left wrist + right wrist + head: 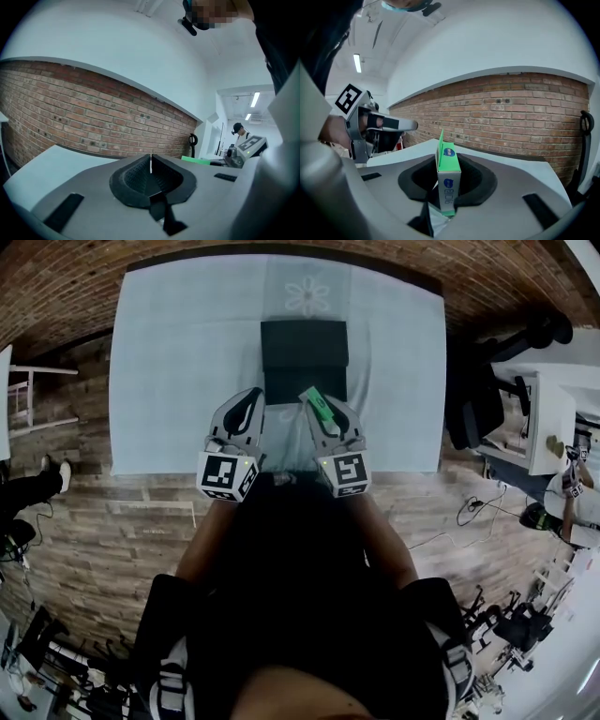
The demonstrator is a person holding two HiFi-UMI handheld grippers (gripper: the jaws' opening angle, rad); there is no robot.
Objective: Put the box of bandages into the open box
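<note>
Presently held: bandage box (448, 185), clamped upright between the pads of the right gripper (448, 199), the jaws narrow and pressing its two broad faces; its slim end faces the camera.

- Place: in the head view the bandage box (318, 406) hangs just off the near right corner of the open box (281, 343), not yet inside.
- Material: thin printed card, green top, white end with a blue mark; rectangular, sharp-edged; a thin green edge rises at the top left, flap or face I cannot tell.
- Handling, as judged: light and nearly hollow; stiff along the edges, soft across the broad faces, so easily dented; glossy, so liable to slip; best gripped low and mid-face with modest pressure, as now.
- Open box: black, matt, square-cornered; mid-table, far of both grippers.
- Table (187, 352): pale smooth cloth; a faint flower print at the far side.
- Left gripper (150, 164): jaws together, ribbed black pads, nothing between; beside the right one.
- Surround: brick wall (525, 112).
</note>
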